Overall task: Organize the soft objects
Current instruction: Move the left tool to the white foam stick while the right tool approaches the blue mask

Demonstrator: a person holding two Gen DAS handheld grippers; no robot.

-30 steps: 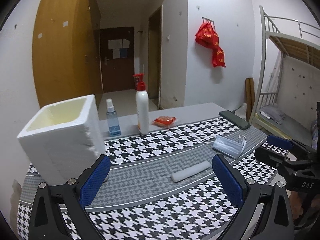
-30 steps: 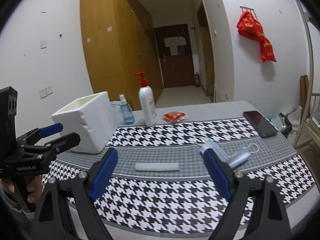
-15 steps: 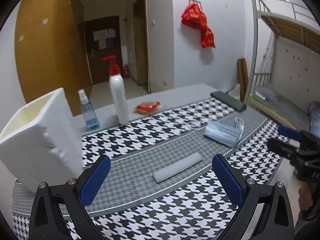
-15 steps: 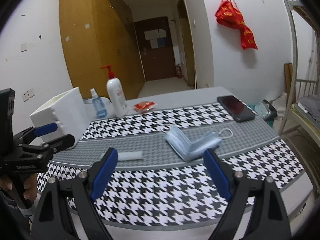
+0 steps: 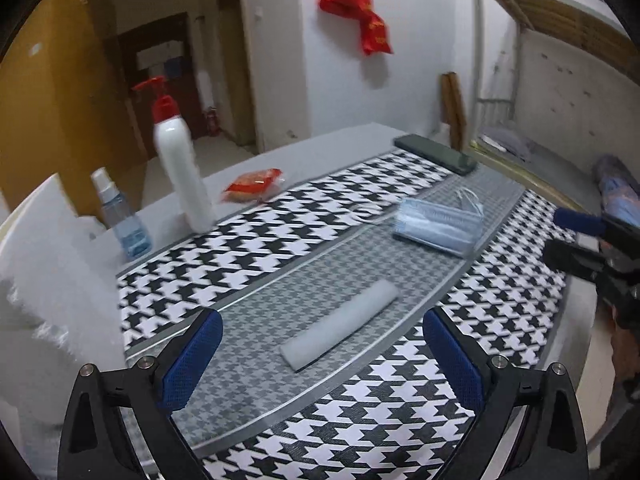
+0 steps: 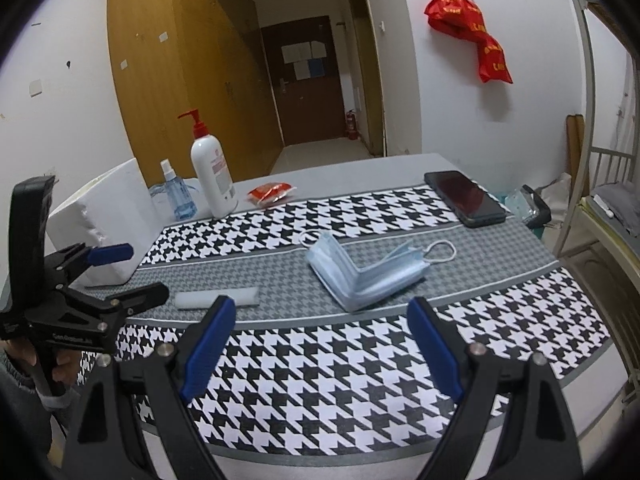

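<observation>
behind everything sits a dorm room with a wooden wardrobe, a dark door down the hallway and a bunk bed frame off to one side, and the table (image 6: pixel 352 166) under its houndstooth cloth (image 6: pixel 360 380) carries all the things. biggest on it is the white foam box (image 6: pixel 106 220) at the left edge, open at the top and probably where the soft things belong. at the far edge stand a pump bottle (image 6: pixel 212 176), a small spray bottle (image 6: pixel 176 196) and a red packet (image 6: pixel 270 193), with a dark phone (image 6: pixel 464 198) by the far right corner.

the soft things lie on the grey middle band: a folded bundle of blue face masks (image 6: pixel 362 274) toward the right, and a smaller grey foam strip (image 5: pixel 340 324) toward the left, well apart from each other.

over the last second both views have dropped and closed in. the left gripper (image 5: pixel 322 356) now has its blue pads spread wide with the strip lying ahead between them, not touched; a second ago the strip sat further off. the right gripper (image 6: pixel 322 346) (equally wide open, holding nothing) has swung from the strip toward the masks, which now lie just ahead of it.

so each hand looks to have picked its own target, and nothing is in the box yet.
</observation>
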